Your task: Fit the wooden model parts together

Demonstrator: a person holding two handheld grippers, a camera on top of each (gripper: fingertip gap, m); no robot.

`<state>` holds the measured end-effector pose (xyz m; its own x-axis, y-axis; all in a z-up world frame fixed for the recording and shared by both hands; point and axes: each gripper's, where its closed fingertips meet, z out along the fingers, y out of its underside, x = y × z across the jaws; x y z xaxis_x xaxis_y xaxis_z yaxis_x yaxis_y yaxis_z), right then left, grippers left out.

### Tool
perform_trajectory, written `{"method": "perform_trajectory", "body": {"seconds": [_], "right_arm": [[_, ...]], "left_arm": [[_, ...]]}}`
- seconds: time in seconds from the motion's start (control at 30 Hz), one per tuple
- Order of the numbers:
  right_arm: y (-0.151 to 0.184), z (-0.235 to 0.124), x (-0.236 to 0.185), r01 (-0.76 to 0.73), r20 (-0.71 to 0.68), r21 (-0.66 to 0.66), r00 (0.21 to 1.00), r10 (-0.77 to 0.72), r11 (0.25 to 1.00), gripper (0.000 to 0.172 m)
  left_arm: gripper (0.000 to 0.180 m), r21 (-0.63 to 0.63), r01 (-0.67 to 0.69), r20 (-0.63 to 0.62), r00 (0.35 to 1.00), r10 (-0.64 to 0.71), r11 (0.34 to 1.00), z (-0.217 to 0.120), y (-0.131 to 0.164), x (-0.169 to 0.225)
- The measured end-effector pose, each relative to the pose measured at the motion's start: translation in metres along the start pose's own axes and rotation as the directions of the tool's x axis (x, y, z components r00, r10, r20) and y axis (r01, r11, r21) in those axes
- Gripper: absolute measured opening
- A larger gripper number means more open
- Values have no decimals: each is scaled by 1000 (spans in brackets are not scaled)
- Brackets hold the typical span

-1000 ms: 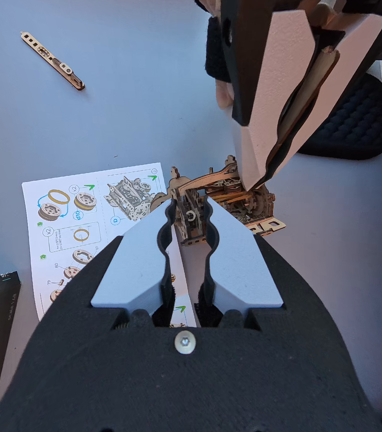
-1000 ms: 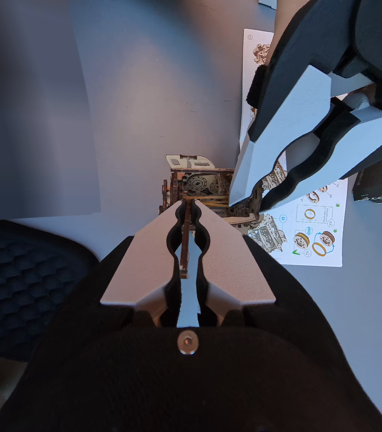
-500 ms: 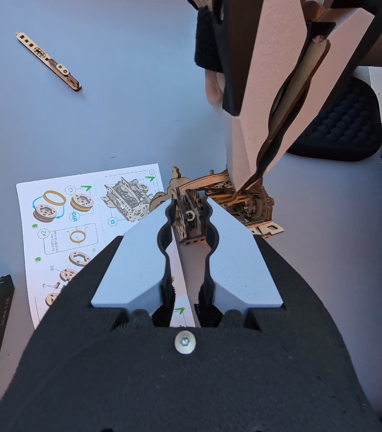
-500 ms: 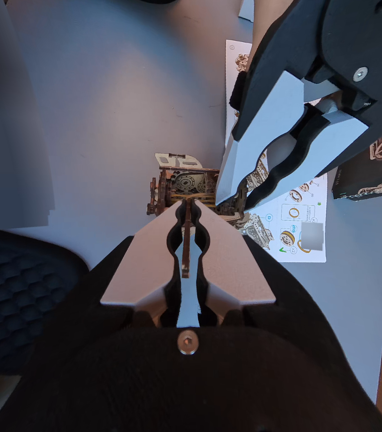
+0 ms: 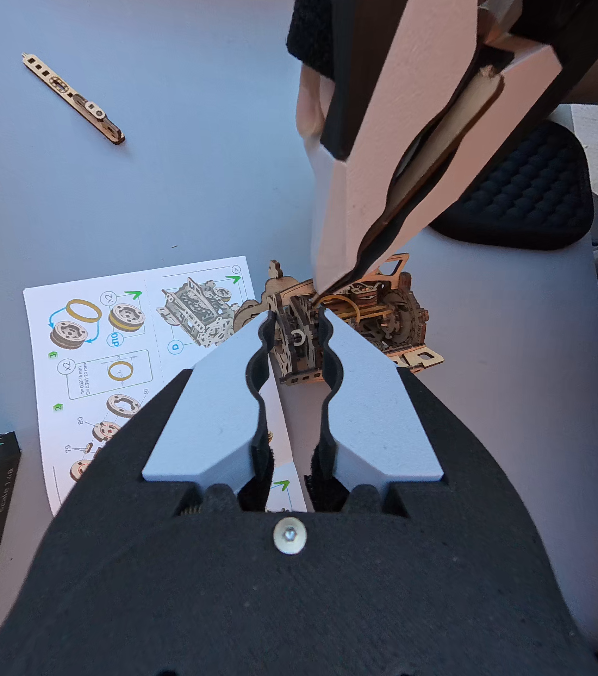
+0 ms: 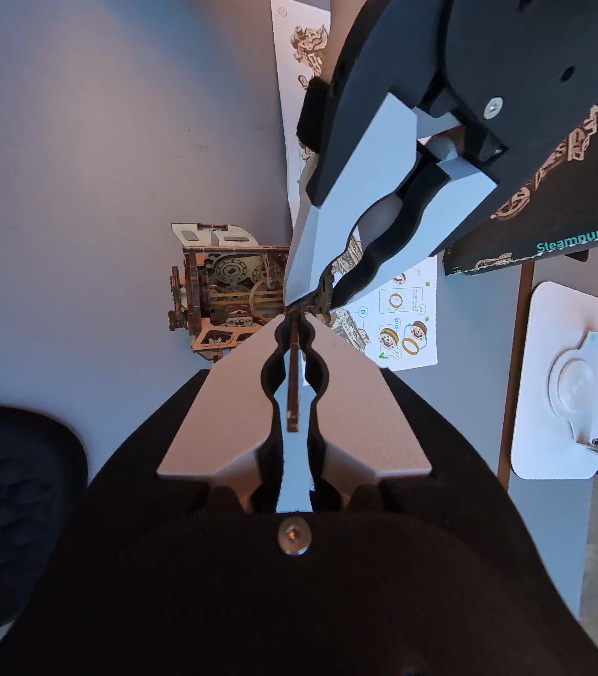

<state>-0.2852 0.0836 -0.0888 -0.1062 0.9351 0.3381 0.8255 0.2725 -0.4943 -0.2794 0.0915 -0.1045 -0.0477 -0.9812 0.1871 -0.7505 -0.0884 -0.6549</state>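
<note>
While the model (image 5: 345,329) stands mostly built | left tool (image 5: 295,322) clamps its end | right tool (image 6: 292,318) pinches a wooden strip (image 6: 293,384), unseated | spare strip (image 5: 70,95) far left, unused.

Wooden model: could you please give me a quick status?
Left tool clamps model. Right tool grips flat wooden strip, tip at rubber bands. Nothing blocking.

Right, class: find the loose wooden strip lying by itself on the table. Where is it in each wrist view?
Left wrist view: loose wooden strip lies upper left on the table, apart from everything.
Right wrist view: not in it.
Shared landmark: the wooden model beside the instruction sheet.
</note>
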Motion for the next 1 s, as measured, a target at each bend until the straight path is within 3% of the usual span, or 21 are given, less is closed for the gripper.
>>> {"method": "perform_trajectory", "body": {"seconds": [0.47, 1.0], "right_arm": [[3, 0, 0, -41, 40, 30, 998, 40, 999, 1], [2, 7, -1, -5, 7, 6, 1000, 5, 1000, 0]], "left_arm": [[34, 76, 80, -24, 997, -79, 994, -11, -7, -7], [20, 45, 63, -54, 997, -61, 997, -6, -2, -1]]}}
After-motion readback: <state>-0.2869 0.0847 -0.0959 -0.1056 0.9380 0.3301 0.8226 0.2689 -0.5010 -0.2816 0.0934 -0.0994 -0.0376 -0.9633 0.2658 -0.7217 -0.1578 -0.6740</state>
